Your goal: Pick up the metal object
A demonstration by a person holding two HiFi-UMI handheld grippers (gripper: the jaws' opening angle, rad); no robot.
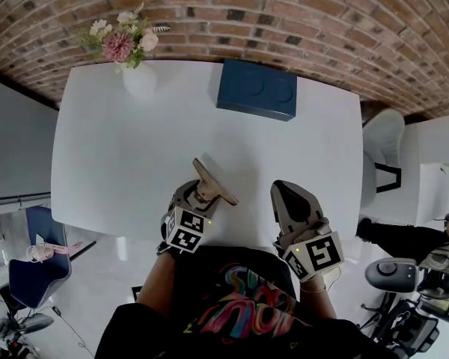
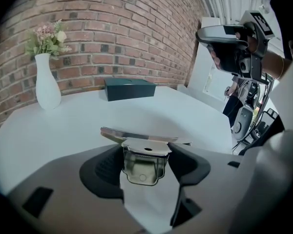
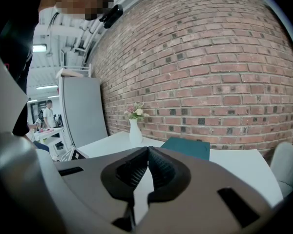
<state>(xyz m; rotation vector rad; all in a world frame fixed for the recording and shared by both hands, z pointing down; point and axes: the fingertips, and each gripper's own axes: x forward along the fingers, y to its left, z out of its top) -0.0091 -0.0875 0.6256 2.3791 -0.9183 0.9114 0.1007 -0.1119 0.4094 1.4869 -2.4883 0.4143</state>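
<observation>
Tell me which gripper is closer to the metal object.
Left. The left gripper has the metal object between its jaws; the right gripper is apart, off to its right, shut and empty.

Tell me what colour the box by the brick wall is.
The box is dark blue; head view shows it best.

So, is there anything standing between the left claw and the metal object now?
Nothing visible does. The metal object already sits between the jaws of the left claw, which press on its two sides. The blue box and the vase stand far behind it.
</observation>
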